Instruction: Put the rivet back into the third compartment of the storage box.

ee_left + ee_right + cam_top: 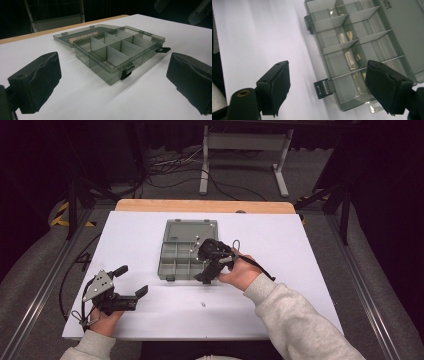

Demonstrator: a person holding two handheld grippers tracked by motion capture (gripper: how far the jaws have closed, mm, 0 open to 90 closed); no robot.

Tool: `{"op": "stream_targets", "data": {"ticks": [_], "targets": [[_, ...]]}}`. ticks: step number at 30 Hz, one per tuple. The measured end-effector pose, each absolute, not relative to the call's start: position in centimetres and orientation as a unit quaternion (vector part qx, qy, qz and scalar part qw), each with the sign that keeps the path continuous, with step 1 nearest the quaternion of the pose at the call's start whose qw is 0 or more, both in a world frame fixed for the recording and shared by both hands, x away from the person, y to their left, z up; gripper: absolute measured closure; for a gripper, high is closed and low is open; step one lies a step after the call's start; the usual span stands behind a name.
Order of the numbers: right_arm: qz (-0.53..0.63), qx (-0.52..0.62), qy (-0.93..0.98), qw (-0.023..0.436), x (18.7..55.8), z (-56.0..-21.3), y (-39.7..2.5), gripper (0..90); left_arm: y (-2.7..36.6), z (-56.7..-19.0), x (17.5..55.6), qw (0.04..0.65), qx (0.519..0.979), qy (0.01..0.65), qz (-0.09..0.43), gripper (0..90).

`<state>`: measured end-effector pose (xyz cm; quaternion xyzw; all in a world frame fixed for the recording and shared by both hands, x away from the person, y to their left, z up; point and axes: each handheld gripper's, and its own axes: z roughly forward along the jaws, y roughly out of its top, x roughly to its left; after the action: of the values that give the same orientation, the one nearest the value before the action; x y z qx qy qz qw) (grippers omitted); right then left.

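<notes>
The white table top (150,235) has a wooden edge (205,206) at its far side. Behind it is a grey floor (240,175) with loose cables (170,165) and a white metal stand (245,142). The room around is dark, and black tripod legs (75,195) stand at both sides.

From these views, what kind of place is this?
Likely a lab recording rig: a white table flanked by metal rails, loose floor cables behind, and an open compartment box as the workpiece.
</notes>
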<state>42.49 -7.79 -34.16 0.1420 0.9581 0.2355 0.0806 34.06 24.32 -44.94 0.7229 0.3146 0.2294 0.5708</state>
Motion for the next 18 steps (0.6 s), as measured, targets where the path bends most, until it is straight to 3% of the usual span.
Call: {"op": "stream_targets", "data": {"ticks": [18], "targets": [[0.195,0.118,0.972,0.060,39.3,-37.7,-7.7,20.1,24.3,-44.9,34.0,0.571,0.723,0.315,0.230,0.2]]}}
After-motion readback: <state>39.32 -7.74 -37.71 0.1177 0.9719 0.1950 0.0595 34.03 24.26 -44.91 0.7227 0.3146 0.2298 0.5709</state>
